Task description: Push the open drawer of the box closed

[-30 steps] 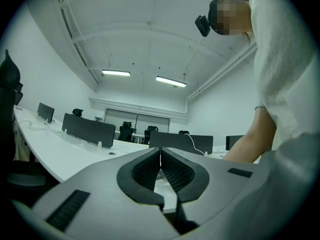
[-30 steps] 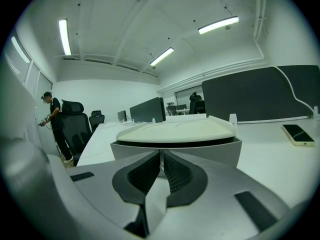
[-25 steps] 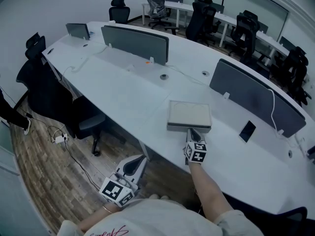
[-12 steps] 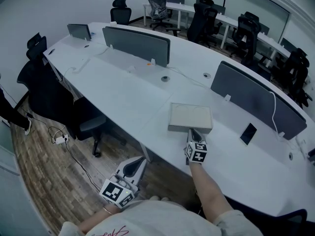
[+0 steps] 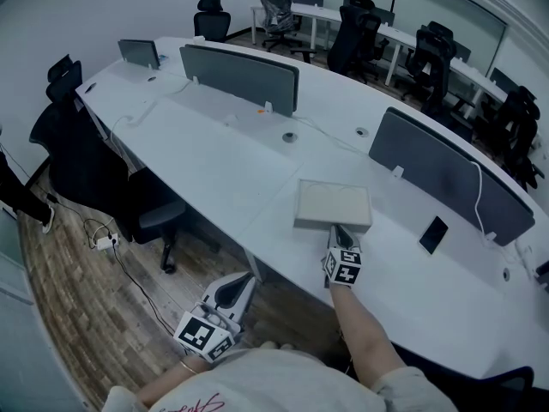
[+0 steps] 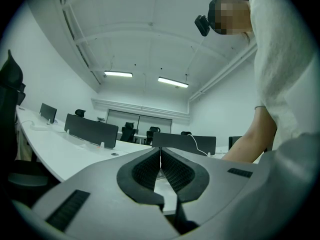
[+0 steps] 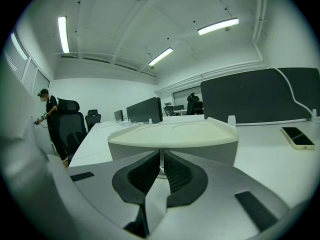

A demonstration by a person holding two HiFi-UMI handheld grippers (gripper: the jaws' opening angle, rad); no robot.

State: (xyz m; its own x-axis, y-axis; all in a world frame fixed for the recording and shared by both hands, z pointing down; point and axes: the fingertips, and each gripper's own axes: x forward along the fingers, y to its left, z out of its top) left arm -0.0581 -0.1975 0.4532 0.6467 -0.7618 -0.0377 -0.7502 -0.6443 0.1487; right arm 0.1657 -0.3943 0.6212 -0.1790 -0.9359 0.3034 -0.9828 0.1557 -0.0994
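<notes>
A long curved white desk fills the room, with the pale, flat box lying on it near the front edge. Behind and to the right of the box stands a dark divider screen. A second screen stands well behind it to the left. Black office chairs crowd the tables far beyond the box.

The box's near face looks flush beneath its lid. The right gripper reaches out from the person's arm, its jaws pressed together with nothing between them. Their tips rest against the middle of that near face. The left gripper hangs off the desk, well apart from the box toward the person's body. It is also clenched and empty. A dark phone lies on the desk near the box's right side.
</notes>
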